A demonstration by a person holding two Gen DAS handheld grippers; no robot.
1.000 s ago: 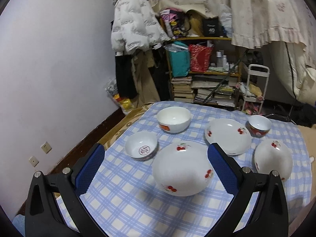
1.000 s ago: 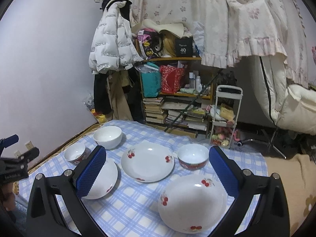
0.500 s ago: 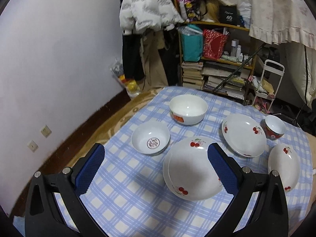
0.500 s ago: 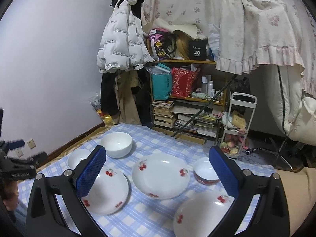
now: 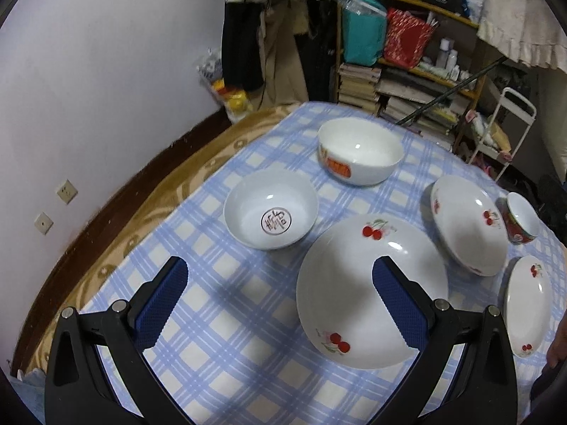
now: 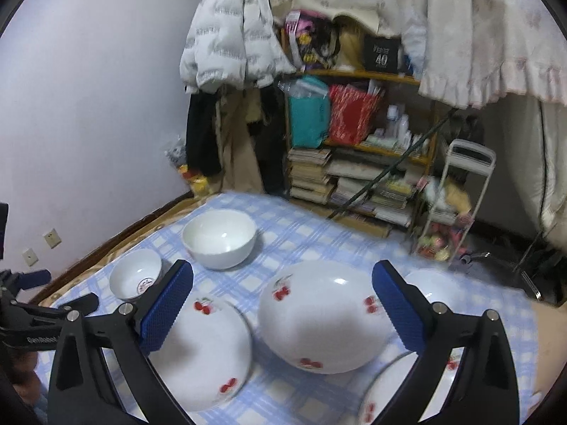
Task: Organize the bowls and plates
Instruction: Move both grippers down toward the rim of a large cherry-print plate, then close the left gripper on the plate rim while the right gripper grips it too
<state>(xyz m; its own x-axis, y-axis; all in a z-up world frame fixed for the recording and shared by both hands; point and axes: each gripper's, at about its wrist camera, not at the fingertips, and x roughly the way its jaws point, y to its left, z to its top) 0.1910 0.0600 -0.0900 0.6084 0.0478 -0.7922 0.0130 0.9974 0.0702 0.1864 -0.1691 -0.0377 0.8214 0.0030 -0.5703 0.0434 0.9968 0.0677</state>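
Note:
Three white cherry-print plates and three bowls stand on a blue-checked tablecloth. In the left wrist view, my open, empty left gripper hovers above the near-left plate. Beyond are a bowl with a red emblem, a large white bowl, a middle plate, a small red bowl and a right plate. In the right wrist view, my open, empty right gripper is above the middle plate, with the left plate and the right plate beside it.
A cluttered bookshelf, a hanging white jacket and a small white cart stand beyond the table's far edge. A brown cloth border runs along the table's left side by the wall. The left gripper's body shows at the far left.
Both grippers have moved forward and tilted down toward the table, so the dishes look larger and closer. Both stay open. No dish has moved.

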